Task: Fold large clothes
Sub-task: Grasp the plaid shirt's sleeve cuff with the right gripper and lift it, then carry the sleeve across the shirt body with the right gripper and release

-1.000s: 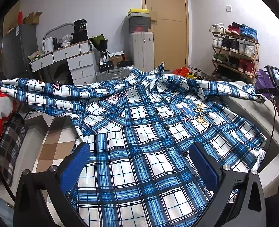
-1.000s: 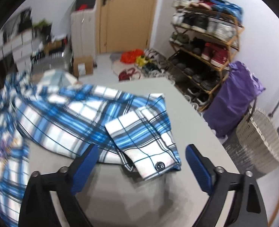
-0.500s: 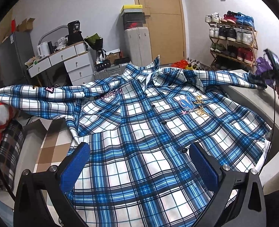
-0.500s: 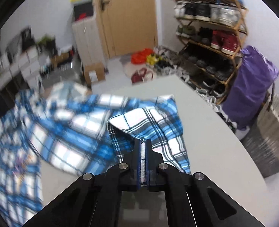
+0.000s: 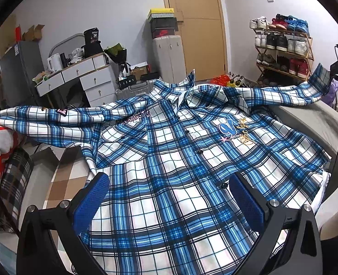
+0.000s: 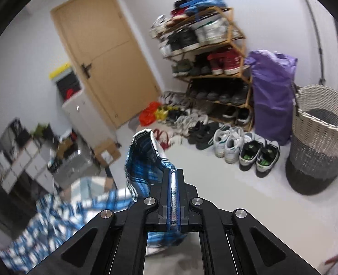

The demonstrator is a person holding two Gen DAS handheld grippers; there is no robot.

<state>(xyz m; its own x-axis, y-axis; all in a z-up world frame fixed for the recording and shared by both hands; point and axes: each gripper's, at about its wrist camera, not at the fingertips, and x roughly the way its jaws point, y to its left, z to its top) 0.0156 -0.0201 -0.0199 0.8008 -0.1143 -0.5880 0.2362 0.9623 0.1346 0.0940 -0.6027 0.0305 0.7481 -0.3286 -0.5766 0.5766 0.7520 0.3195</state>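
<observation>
A large blue and white plaid shirt point(image 5: 173, 160) lies front up, spread over a grey table point(image 5: 315, 123). My left gripper point(image 5: 169, 197) hovers open over the shirt's lower hem with nothing between its blue pads. My right gripper point(image 6: 174, 178) is shut on the cuff of the shirt's right sleeve point(image 6: 143, 158), which bulges up in front of the jaws. In the left wrist view that sleeve point(image 5: 283, 94) is lifted off the table toward the right gripper point(image 5: 336, 68) at the far right edge. The left sleeve point(image 5: 43, 119) hangs out past the table's left side.
A wooden shoe rack point(image 6: 205, 66), a purple bag point(image 6: 271, 96) and a woven laundry basket point(image 6: 320, 137) stand right of the table, with shoes on the floor. A white drawer desk point(image 5: 77, 80), a suitcase point(image 5: 132, 89) and a door point(image 5: 201, 27) lie beyond. Red and plaid cushions point(image 5: 1, 160) sit at left.
My right gripper closed on the sleeve cuff, then rose and rolled, lifting the sleeve off the table. The left gripper stayed open over the hem.
</observation>
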